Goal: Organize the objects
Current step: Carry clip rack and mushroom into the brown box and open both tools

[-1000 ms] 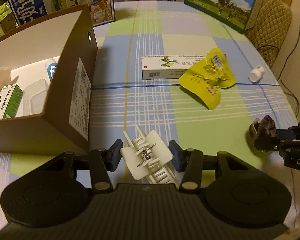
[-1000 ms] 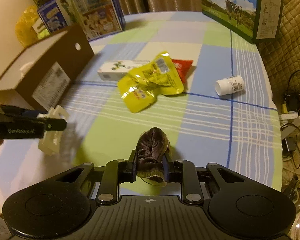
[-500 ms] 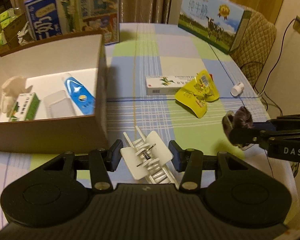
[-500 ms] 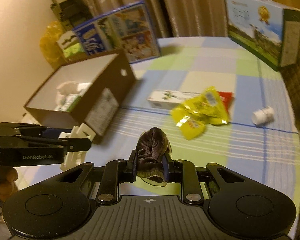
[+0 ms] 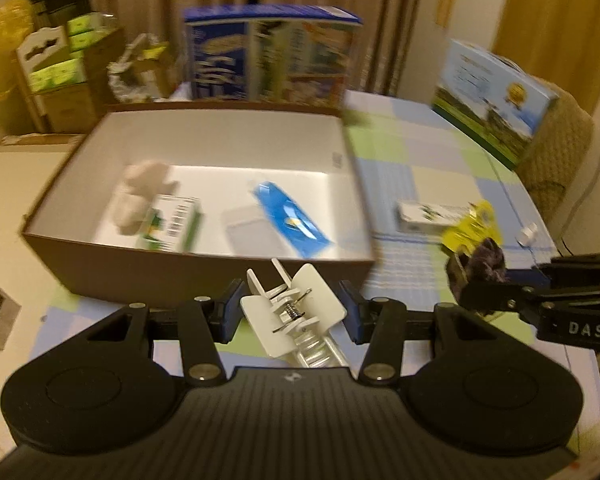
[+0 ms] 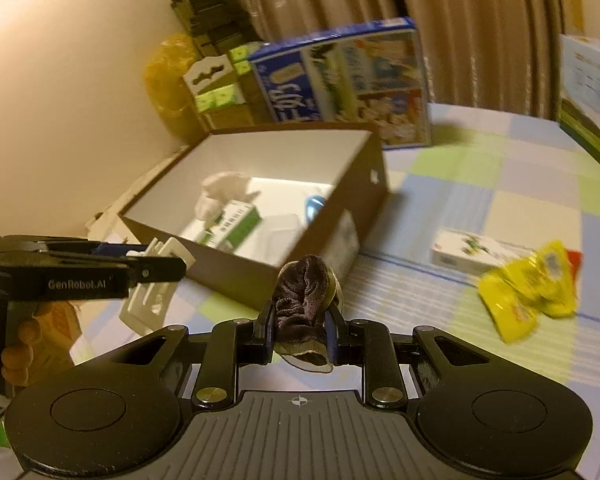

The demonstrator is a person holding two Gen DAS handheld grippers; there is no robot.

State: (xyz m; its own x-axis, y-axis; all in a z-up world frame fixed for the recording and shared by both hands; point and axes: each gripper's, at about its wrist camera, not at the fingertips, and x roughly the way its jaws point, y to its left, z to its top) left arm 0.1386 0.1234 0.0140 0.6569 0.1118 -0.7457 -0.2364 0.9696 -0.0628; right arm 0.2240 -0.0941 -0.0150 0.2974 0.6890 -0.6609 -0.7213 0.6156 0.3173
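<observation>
Left gripper (image 5: pixel 291 307) up in the air, jaws clamped on a white hair claw clip (image 5: pixel 295 312), spring showing in the middle, teeth pointing back toward the camera. Right gripper (image 6: pixel 298 322) airborne too, jaws squeezed tight on a dark brown fuzzy bundle (image 6: pixel 302 300), cloth by the look of it, pale edging hanging at the bottom.

Straight ahead at twelve o'clock from the left wrist: open brown cardboard box (image 5: pixel 203 270), white inside, sitting on the checked table (image 5: pixel 452 152). Inside the box, blurred but readable: a pale fluffy thing (image 5: pixel 139 196) at the left end, a green-and-white carton (image 5: pixel 175 228) just beside it, a clear plastic tray (image 5: pixel 247 232) in the middle, a blue pouch (image 5: pixel 291 220) lying across the tray's right edge.

Out on the table at two o'clock from the left wrist: a long white carton (image 5: pixel 428 214), a crumpled yellow packet (image 5: pixel 472 228) overlapping its right end, a small white bottle (image 5: pixel 528 234) on its side farther right. From the right wrist, a sliver of red (image 6: pixel 575 258) peeking out behind the yellow packet.

Right gripper visible in the left wrist view at three o'clock, level with the box's near corner. Left gripper in the right wrist view at nine o'clock, clip hanging just outside the box's near wall. Two big printed cartons standing at the far edge of the table.
</observation>
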